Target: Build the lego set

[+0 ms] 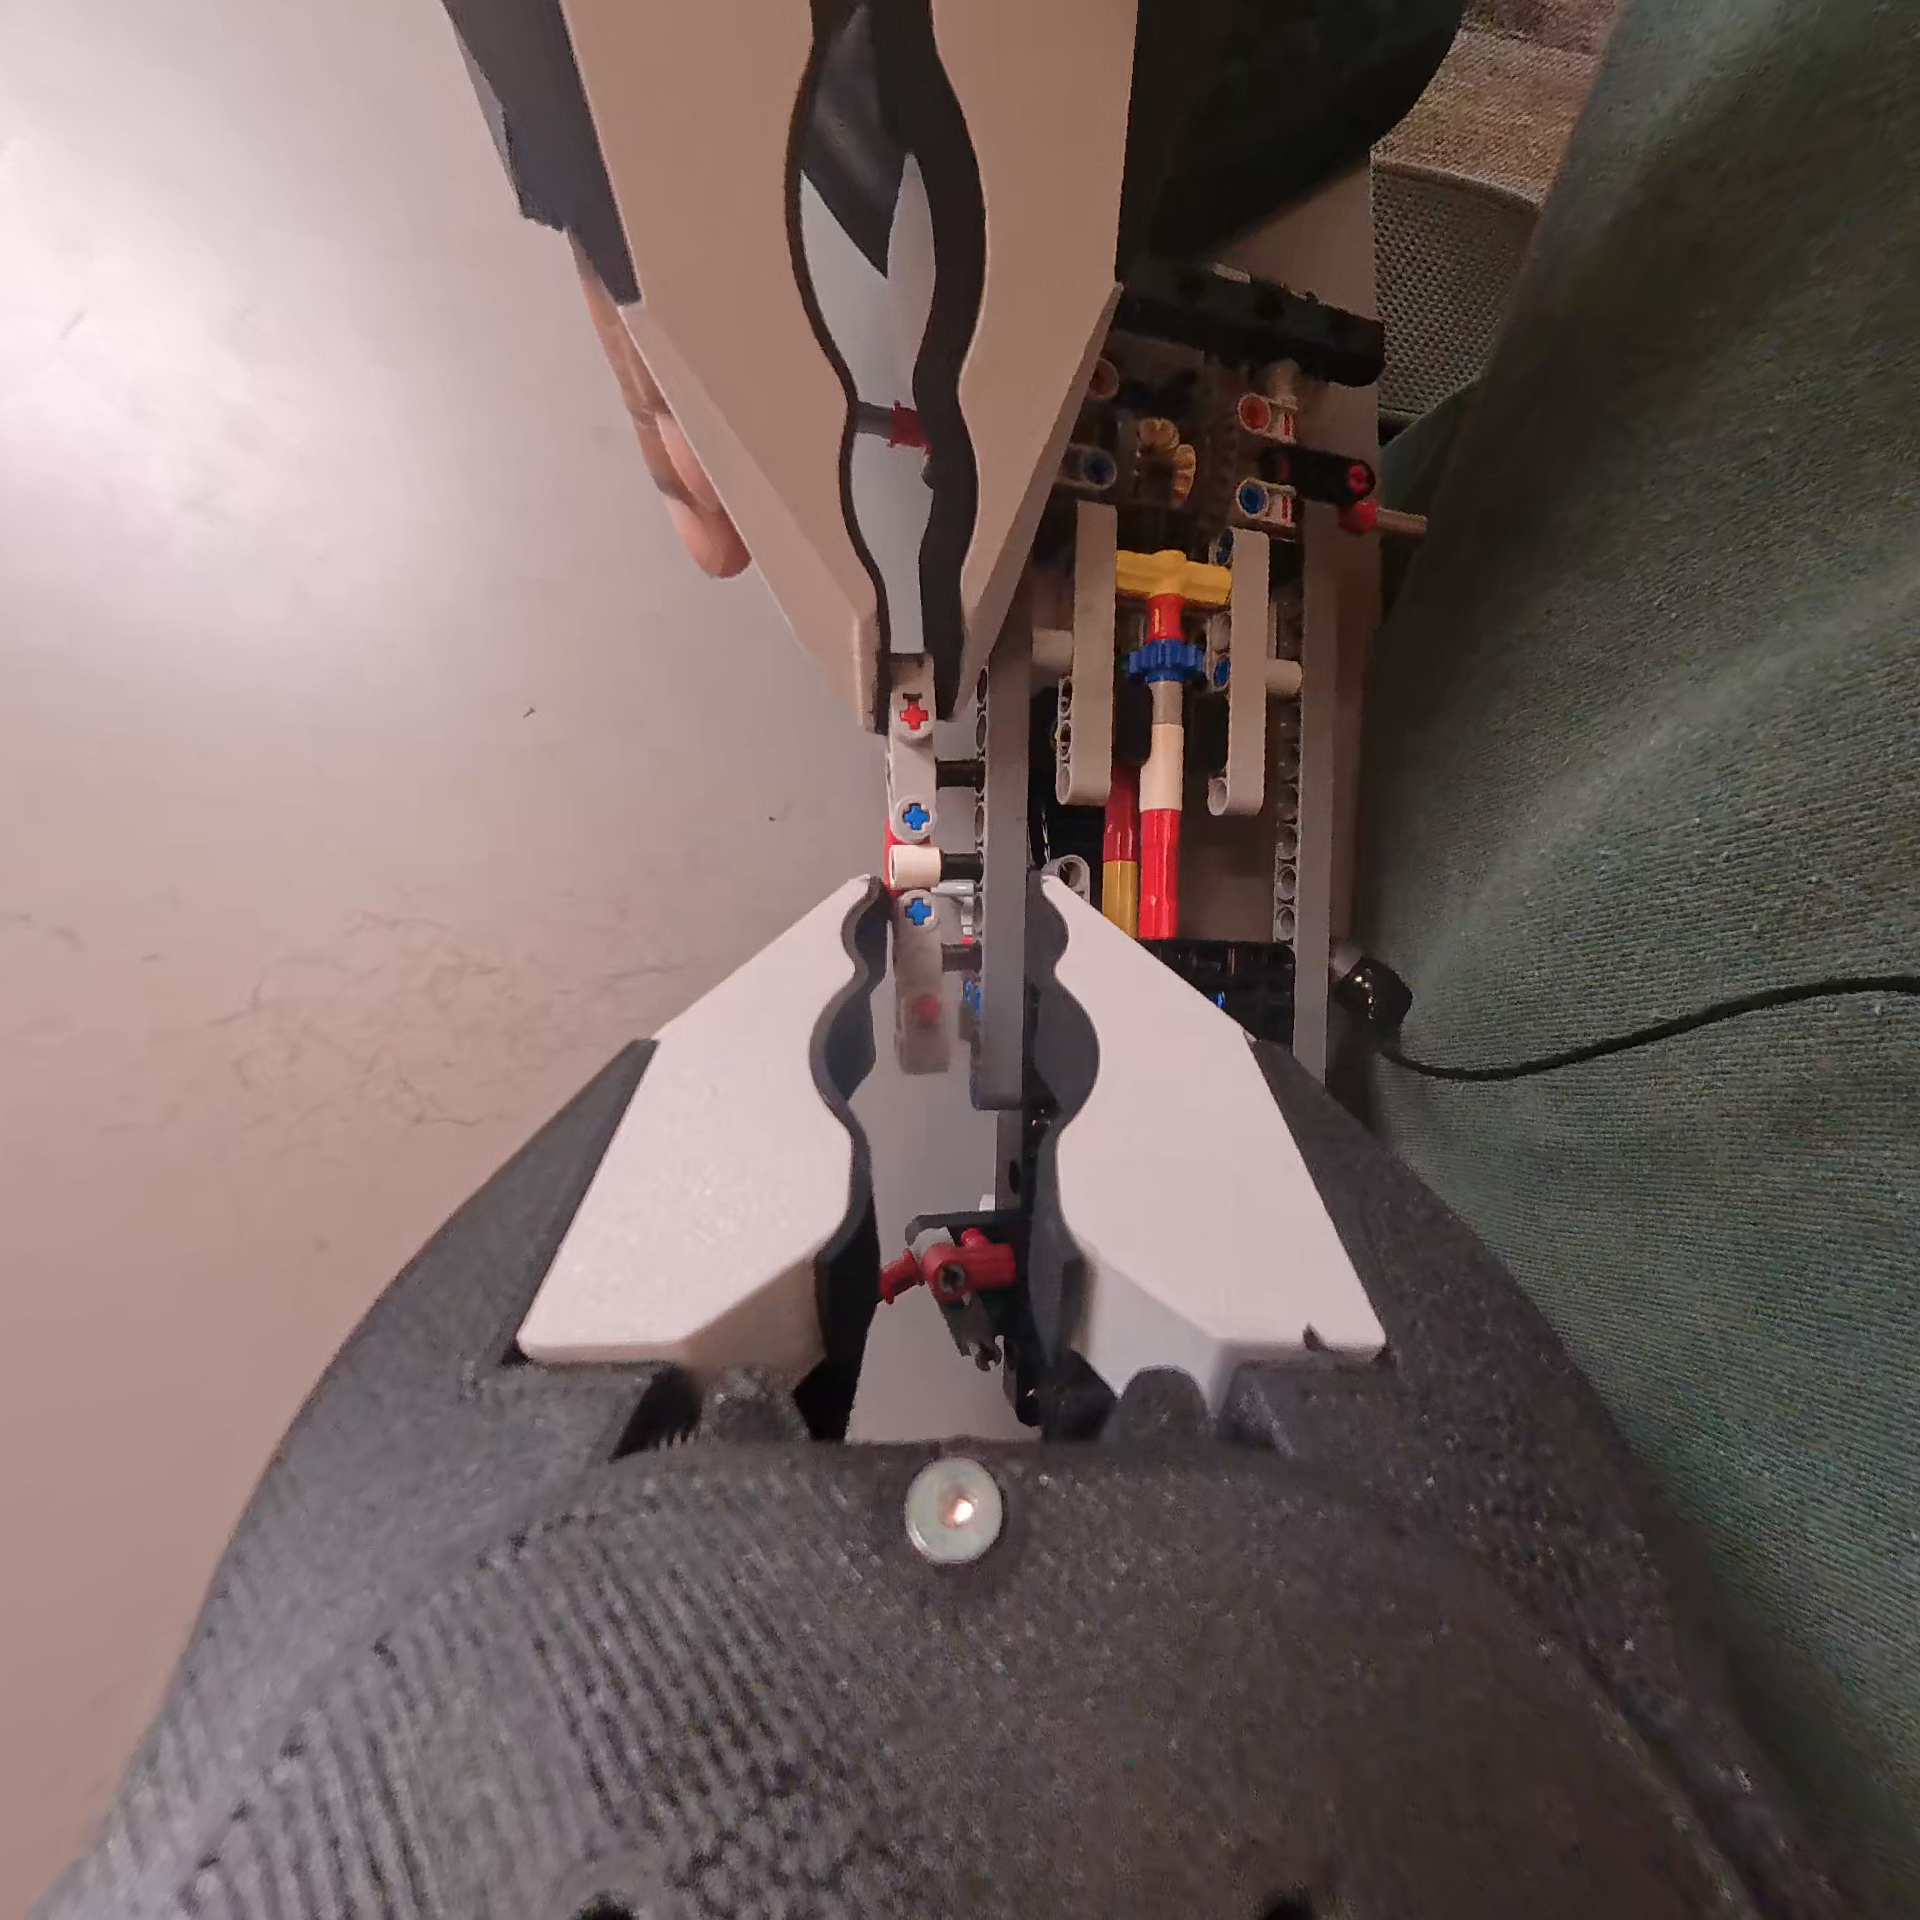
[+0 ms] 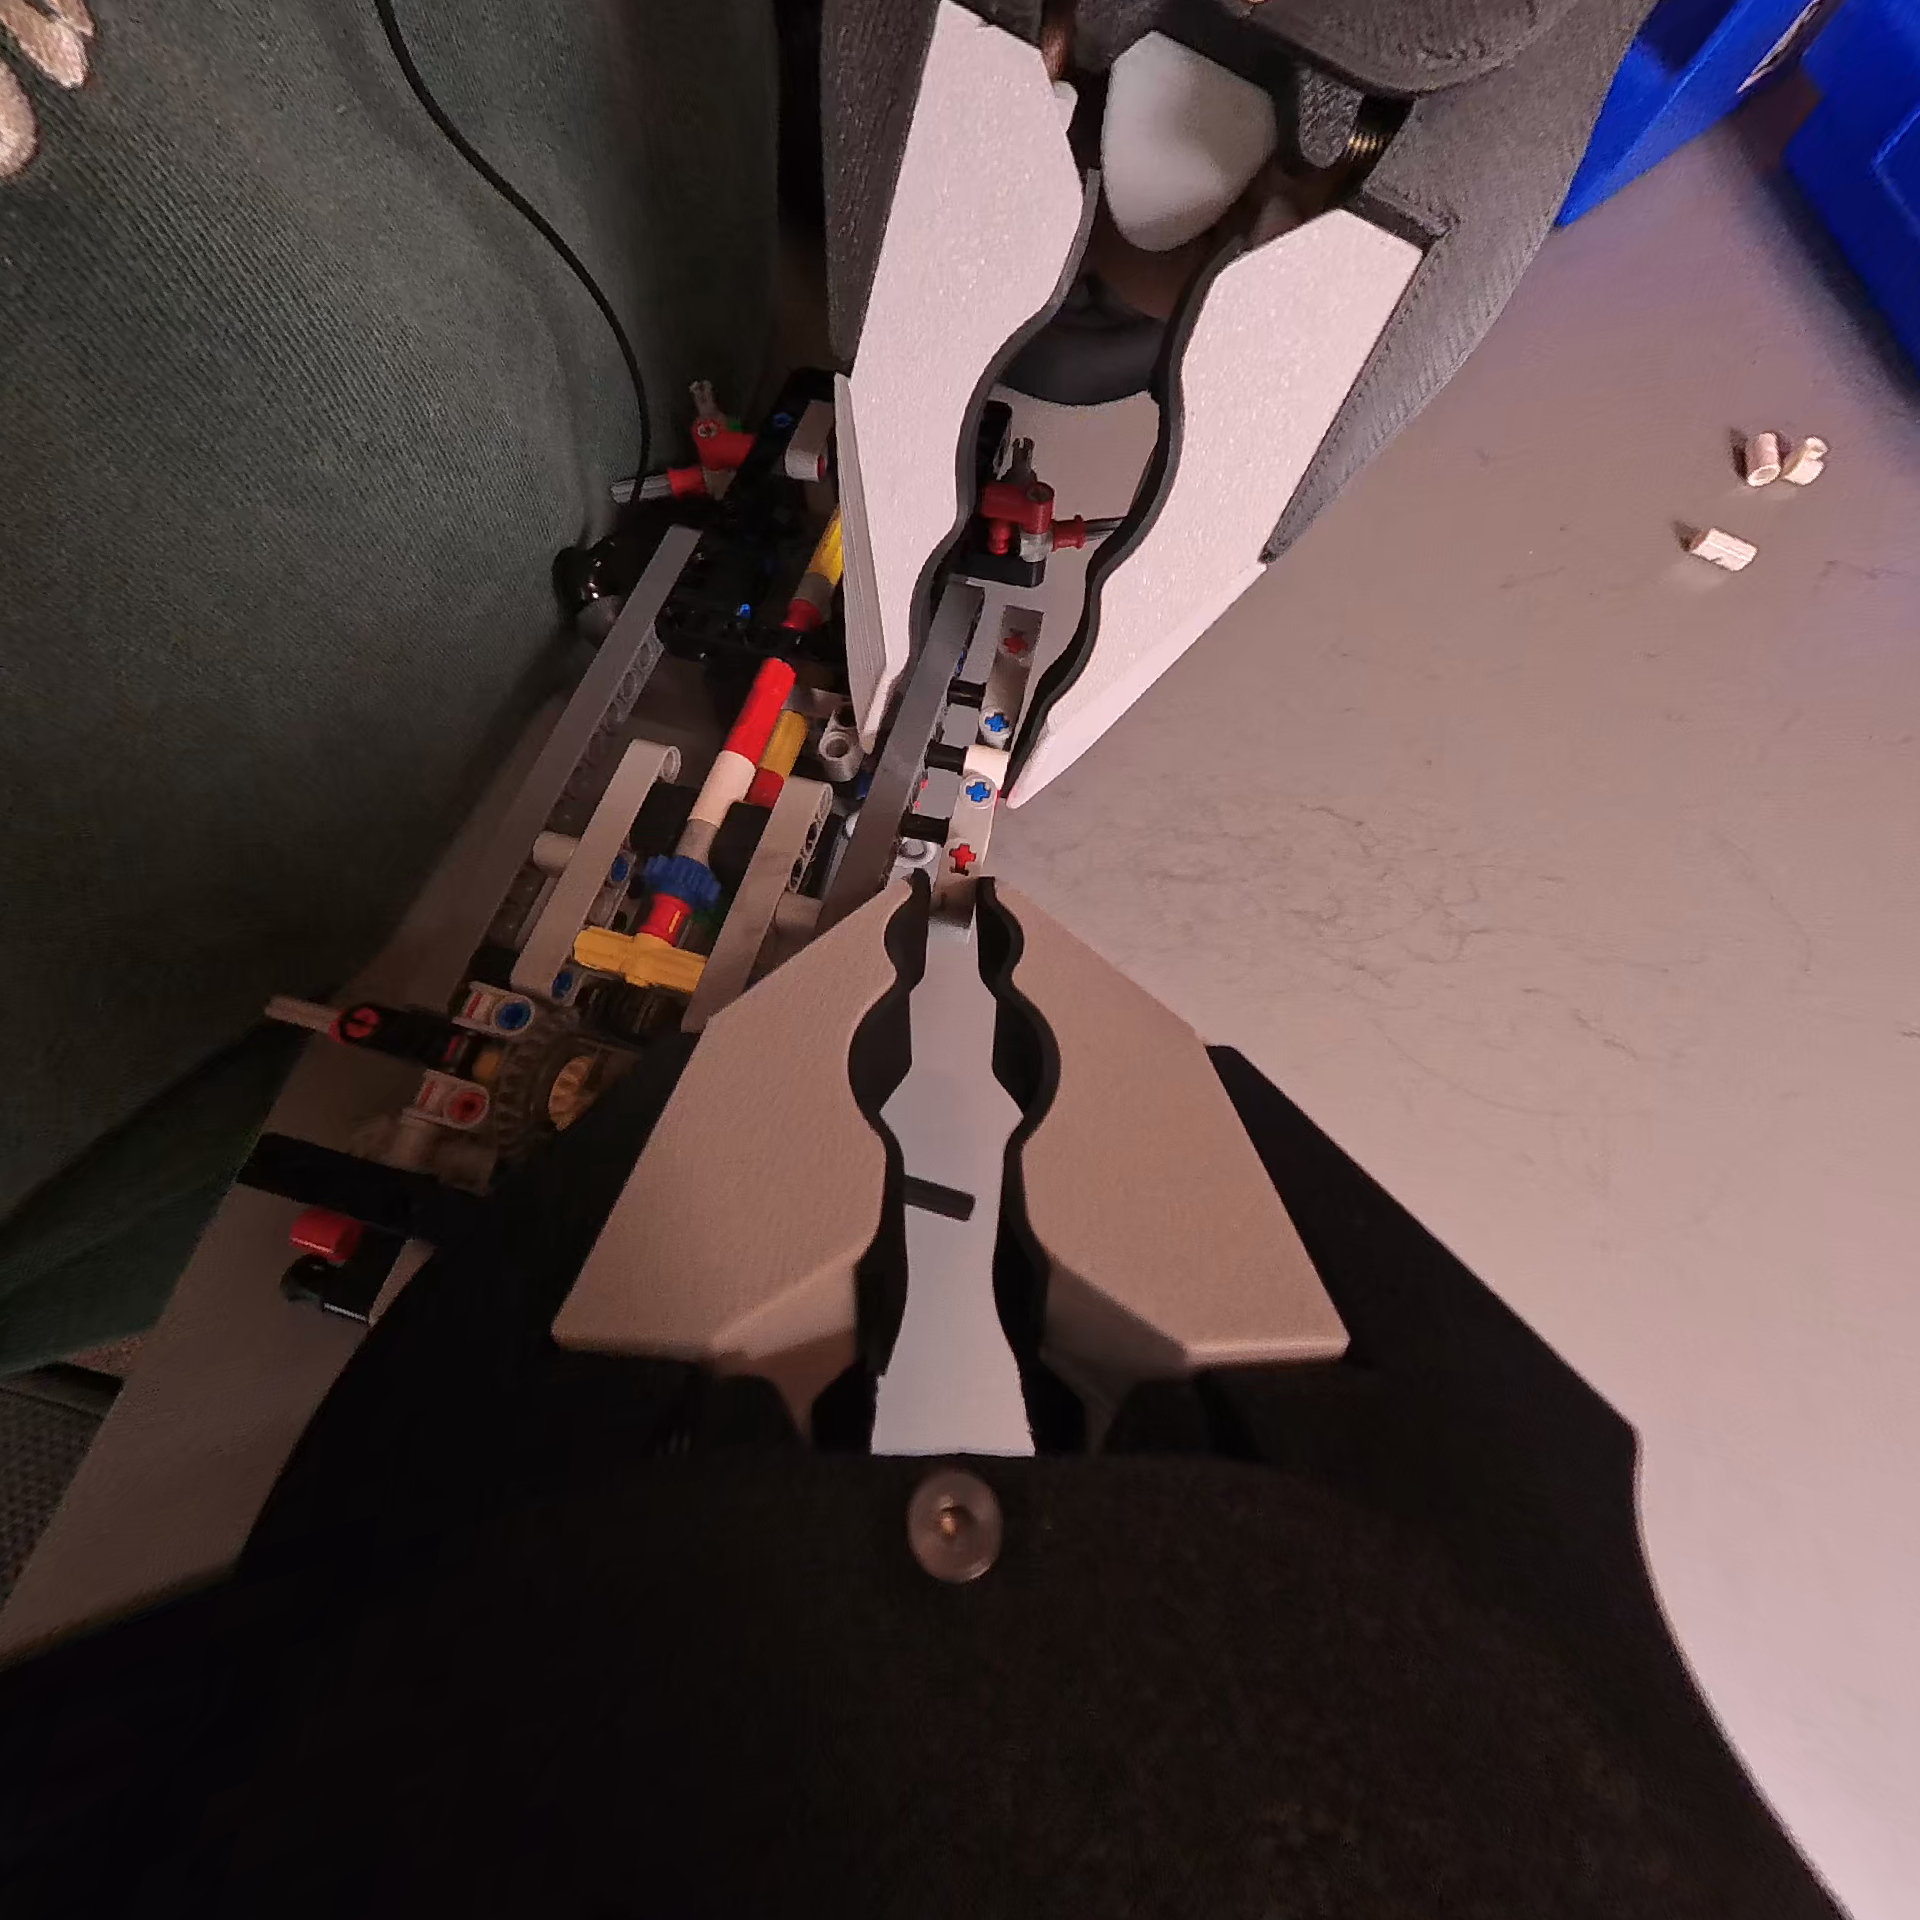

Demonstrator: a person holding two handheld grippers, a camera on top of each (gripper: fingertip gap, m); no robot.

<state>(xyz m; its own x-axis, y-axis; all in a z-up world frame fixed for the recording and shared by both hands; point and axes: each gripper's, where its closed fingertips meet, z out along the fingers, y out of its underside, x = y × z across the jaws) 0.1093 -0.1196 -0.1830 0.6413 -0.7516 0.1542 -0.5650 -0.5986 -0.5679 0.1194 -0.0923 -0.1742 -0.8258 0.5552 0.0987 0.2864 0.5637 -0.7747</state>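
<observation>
My left gripper [image 1: 951, 894] and right gripper [image 2: 951, 899] face each other tip to tip along one line, and the light grey beam [image 1: 914, 769] runs between them with its long axis on that same line. My right gripper is clenched on the beam's near end. My left gripper is closed around the model's dark grey side rail [image 1: 1003, 883], with the beam's far end inside its jaws; whether the pads touch the beam, I cannot tell. The lego model [image 1: 1174, 727] lies on the table [image 1: 364, 727], pressed against a green sleeve [image 1: 1662, 935]. The beam sits parallel beside the rail, bridged by black pins; 3 loose pale pieces [image 2: 1766, 488] wait apart.
</observation>
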